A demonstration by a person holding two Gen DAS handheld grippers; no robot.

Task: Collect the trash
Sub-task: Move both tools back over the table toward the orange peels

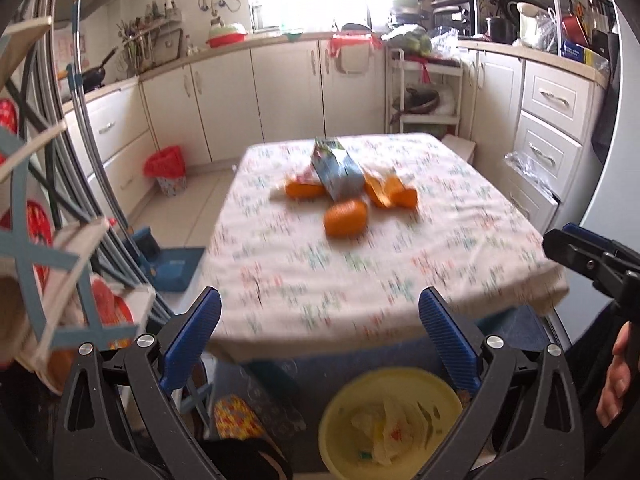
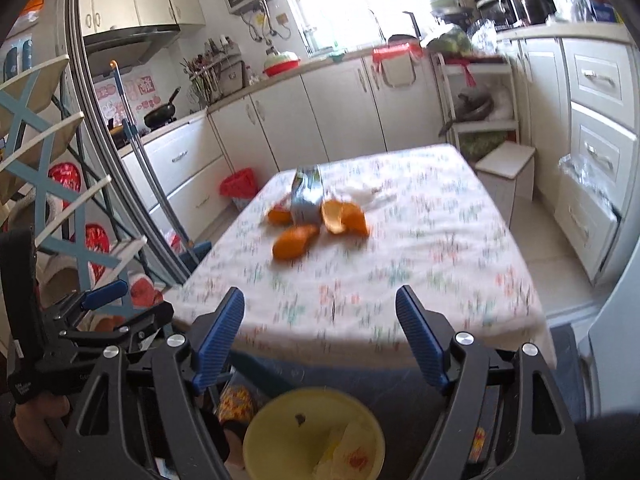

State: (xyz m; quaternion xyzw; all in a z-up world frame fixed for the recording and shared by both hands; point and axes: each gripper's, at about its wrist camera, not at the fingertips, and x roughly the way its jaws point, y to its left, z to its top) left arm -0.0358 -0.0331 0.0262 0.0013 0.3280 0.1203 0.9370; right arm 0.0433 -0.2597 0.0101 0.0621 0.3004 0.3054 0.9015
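Several orange peels (image 1: 346,218) (image 2: 294,242) lie mid-table on the patterned tablecloth (image 1: 360,280) (image 2: 420,264), around a blue-and-white packet (image 1: 336,170) (image 2: 306,198), with white tissue beside them. A yellow bin (image 1: 400,380) (image 2: 280,420) holding crumpled paper sits low in front of the table's near edge, under both grippers. My left gripper (image 1: 320,300) hangs before that edge, open, with nothing between its blue pads. My right gripper (image 2: 320,296) is beside it, also open and empty. Each gripper shows at the side of the other's view. The table is blurred.
A red-lined waste basket (image 1: 166,168) (image 2: 240,188) stands on the floor left of the table, by a blue dustpan (image 1: 176,268) and broom. A blue-and-white rack (image 1: 40,240) crowds the left. A white stool (image 2: 506,172) and drawers stand right. A person's hand (image 1: 616,380) shows.
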